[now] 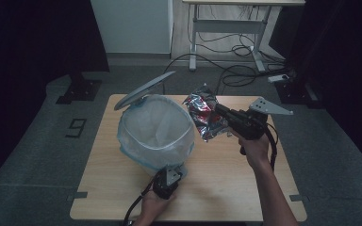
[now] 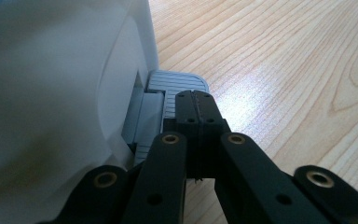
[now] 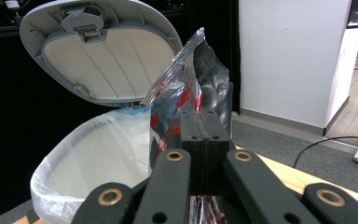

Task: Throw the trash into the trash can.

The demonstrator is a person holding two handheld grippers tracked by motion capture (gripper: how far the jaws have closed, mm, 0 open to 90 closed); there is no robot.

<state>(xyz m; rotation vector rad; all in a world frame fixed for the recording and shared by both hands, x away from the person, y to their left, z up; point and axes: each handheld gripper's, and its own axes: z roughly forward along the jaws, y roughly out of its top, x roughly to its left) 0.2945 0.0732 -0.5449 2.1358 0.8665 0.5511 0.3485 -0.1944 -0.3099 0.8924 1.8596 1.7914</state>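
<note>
Wrapper point(image 1: 206, 117) pinched in right tongs point(image 1: 220, 111), just beside open bin point(image 1: 155, 136).

Bin left of centre on the surface point(image 1: 226, 188), wrapper to its right.

The bin point(image 1: 155, 136) stands with its lid point(image 1: 143, 89) raised at its far side and a bag point(image 1: 132, 146) lining it. The left tool point(image 1: 169, 176) sits on the pedal point(image 2: 177, 84) at the bin's near side. The right tool point(image 1: 219, 110) holds the wrapper point(image 1: 205, 115) just right of the rim.
</note>
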